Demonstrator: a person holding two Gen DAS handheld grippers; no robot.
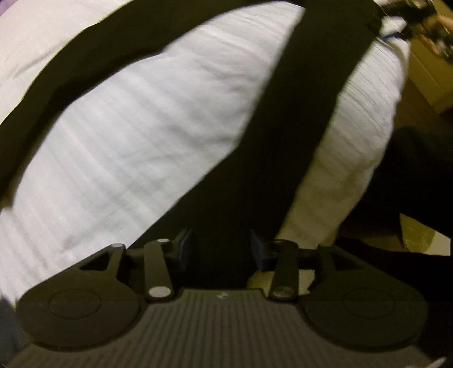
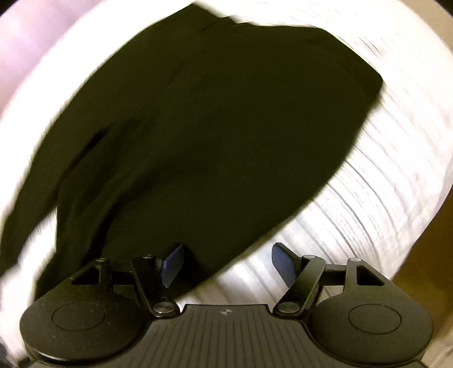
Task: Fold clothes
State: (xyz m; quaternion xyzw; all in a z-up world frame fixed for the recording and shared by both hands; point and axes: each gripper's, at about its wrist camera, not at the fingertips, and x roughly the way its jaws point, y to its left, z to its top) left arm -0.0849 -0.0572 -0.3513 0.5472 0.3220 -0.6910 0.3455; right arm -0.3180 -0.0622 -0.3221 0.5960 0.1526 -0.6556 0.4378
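A dark garment [image 1: 286, 147] lies spread on a white striped bed cover [image 1: 136, 147]. In the left wrist view one long dark strip runs from the top right down under my left gripper [image 1: 222, 246]. Its jaws are partly apart, with the dark cloth filling the gap and reaching past the left fingertip. A second dark strip [image 1: 85, 62] arcs toward the lower left. In the right wrist view the wide body of the garment [image 2: 215, 127] covers most of the bed cover [image 2: 368, 203]. My right gripper [image 2: 229, 263] stands wide open, its left finger over the cloth's near corner.
The bed's edge falls away at the right onto a tan floor [image 1: 419, 232]. A pale cabinet [image 1: 430, 73] stands at the upper right, under a blurred hand [image 1: 441, 19]. A dark trouser leg of the person [image 1: 410, 169] is beside the bed.
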